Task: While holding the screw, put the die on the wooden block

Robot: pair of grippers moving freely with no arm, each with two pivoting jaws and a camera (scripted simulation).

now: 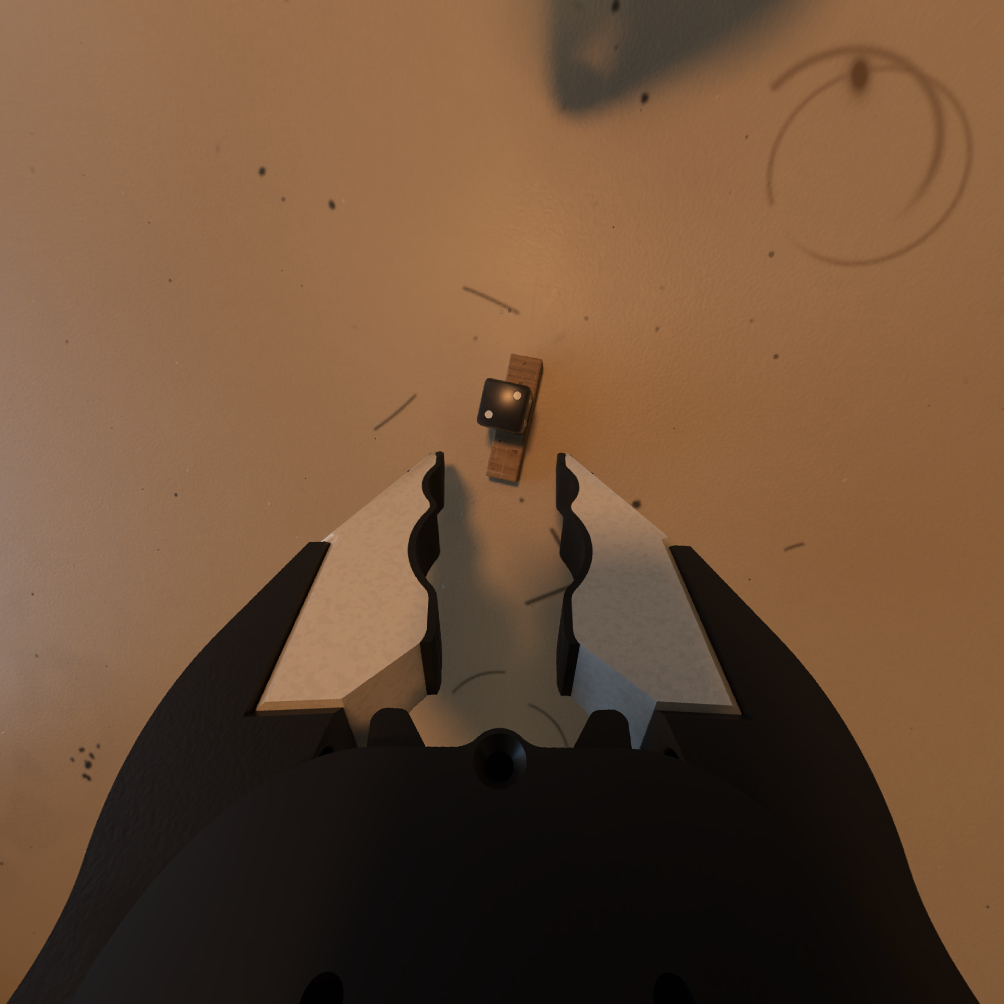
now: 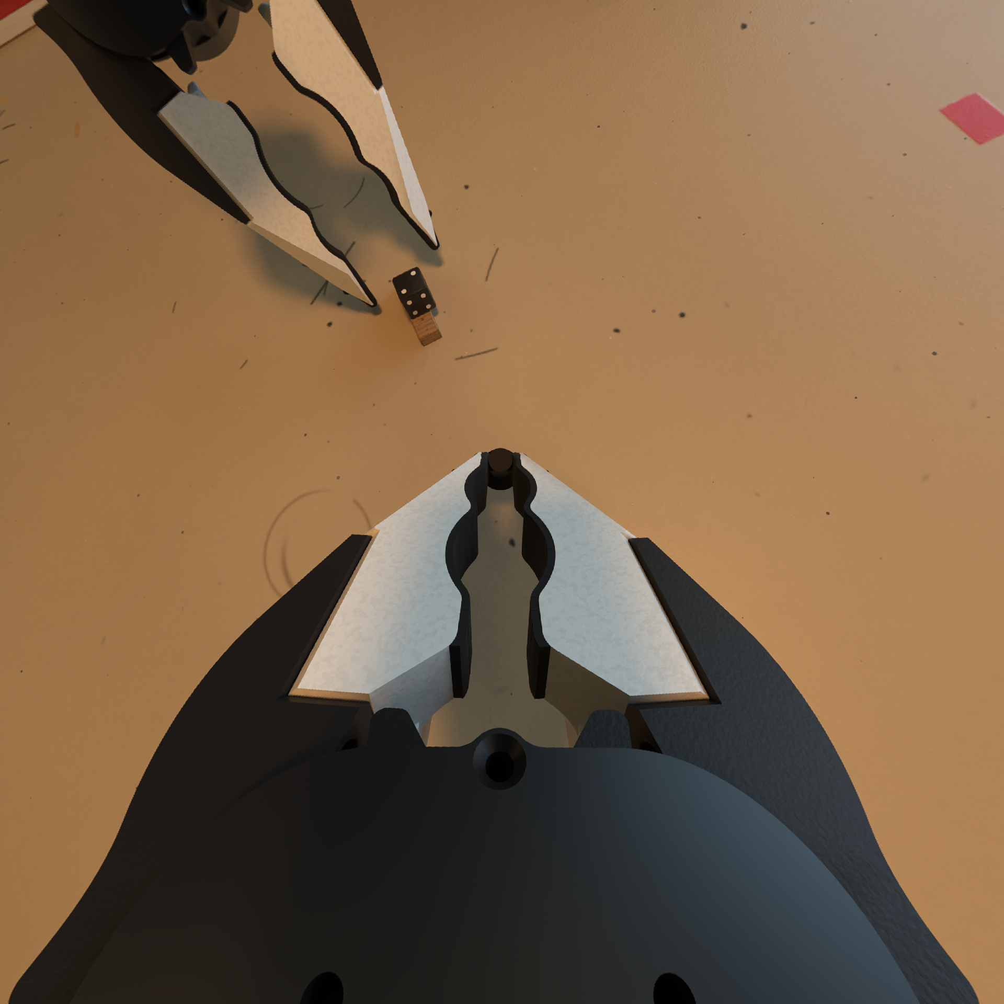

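Note:
A black die (image 1: 503, 405) with white pips rests on top of a small flat wooden block (image 1: 516, 418) on the tan table. My left gripper (image 1: 500, 459) is open and empty, above and just short of them. In the right wrist view the die (image 2: 414, 293) sits on the block (image 2: 427, 330), with the left gripper (image 2: 405, 277) open above it, fingertips apart from the die. My right gripper (image 2: 500, 462) is shut on a dark screw (image 2: 500, 460) held at its fingertips, well short of the block.
The tan table (image 1: 217, 326) has dark specks, scratches and ring marks (image 1: 869, 157). A dark blurred shadow (image 1: 608, 60) lies at the far top of the left wrist view. A red patch (image 2: 975, 117) lies far right.

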